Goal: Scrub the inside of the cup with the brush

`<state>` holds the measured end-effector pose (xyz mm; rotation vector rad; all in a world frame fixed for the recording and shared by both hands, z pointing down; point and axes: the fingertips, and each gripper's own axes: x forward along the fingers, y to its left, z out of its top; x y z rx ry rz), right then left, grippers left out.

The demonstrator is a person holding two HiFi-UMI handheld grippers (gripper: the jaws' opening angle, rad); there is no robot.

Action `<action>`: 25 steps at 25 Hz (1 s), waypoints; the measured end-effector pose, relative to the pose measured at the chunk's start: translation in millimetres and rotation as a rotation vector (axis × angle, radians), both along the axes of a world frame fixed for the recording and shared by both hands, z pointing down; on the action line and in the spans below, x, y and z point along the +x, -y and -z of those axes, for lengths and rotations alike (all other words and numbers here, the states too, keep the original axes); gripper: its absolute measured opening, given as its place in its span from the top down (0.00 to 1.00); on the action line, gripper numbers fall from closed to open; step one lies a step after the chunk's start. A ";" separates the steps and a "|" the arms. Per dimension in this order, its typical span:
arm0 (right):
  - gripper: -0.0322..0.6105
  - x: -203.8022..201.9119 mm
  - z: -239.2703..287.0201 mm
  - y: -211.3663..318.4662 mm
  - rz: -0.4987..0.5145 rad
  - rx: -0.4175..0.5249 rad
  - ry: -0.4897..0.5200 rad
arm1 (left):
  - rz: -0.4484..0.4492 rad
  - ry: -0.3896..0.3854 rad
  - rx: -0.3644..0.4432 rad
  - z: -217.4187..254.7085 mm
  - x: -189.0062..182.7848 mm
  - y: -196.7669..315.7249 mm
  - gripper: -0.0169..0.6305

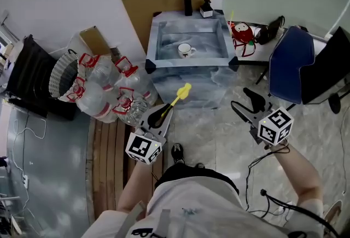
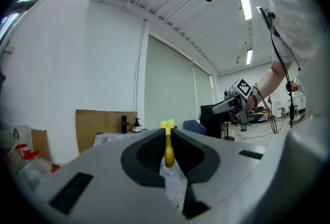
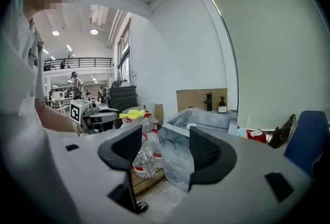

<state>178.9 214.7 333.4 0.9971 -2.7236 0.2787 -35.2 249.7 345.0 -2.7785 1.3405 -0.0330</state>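
A white cup (image 1: 186,50) stands inside the clear basin (image 1: 162,40) ahead of me; the right gripper view shows the cup (image 3: 192,126) as a small white rim. My left gripper (image 1: 159,117) is shut on the handle of a yellow brush (image 1: 182,92), whose head points toward the basin's near wall. In the left gripper view the brush (image 2: 168,148) stands clamped between the pads (image 2: 153,147). My right gripper (image 1: 244,104) hangs open and empty to the basin's right; its jaws (image 3: 166,140) frame the basin's corner.
Several plastic bottles (image 1: 109,89) are heaped left of the basin beside a wire basket (image 1: 60,73). Behind the basin stand a cardboard sheet (image 1: 158,4), a black tap (image 1: 187,3) and a soap bottle (image 1: 206,8). A blue chair (image 1: 290,62) stands at the right.
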 end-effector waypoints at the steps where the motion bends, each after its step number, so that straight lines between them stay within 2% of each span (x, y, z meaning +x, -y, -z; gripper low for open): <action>1: 0.52 0.9 4.5 6.3 -0.009 0.008 -0.001 | -0.002 -0.004 0.003 1.8 -2.4 6.0 0.92; 10: 0.43 -20.0 -7.9 44.6 -0.054 0.003 -0.035 | -0.029 -0.002 -0.012 -6.3 -27.5 49.4 0.92; 12: 0.41 -30.6 -6.5 53.5 -0.059 0.018 -0.044 | -0.037 0.002 -0.014 -6.7 -36.6 61.5 0.92; 14: 0.34 -45.5 -5.7 60.9 -0.047 0.035 -0.072 | -0.046 -0.001 -0.012 -6.0 -46.5 74.0 0.92; 17: 0.28 -72.5 -6.7 76.9 -0.017 0.025 -0.094 | -0.052 -0.008 -0.005 -3.8 -62.7 92.4 0.92; 21: 0.27 -103.1 -9.5 91.8 -0.007 -0.008 -0.078 | -0.069 -0.024 -0.008 -5.2 -82.0 110.2 0.92; 25: 0.27 -116.6 -7.2 103.0 -0.044 -0.021 -0.061 | -0.084 -0.033 -0.013 -0.9 -93.7 132.4 0.92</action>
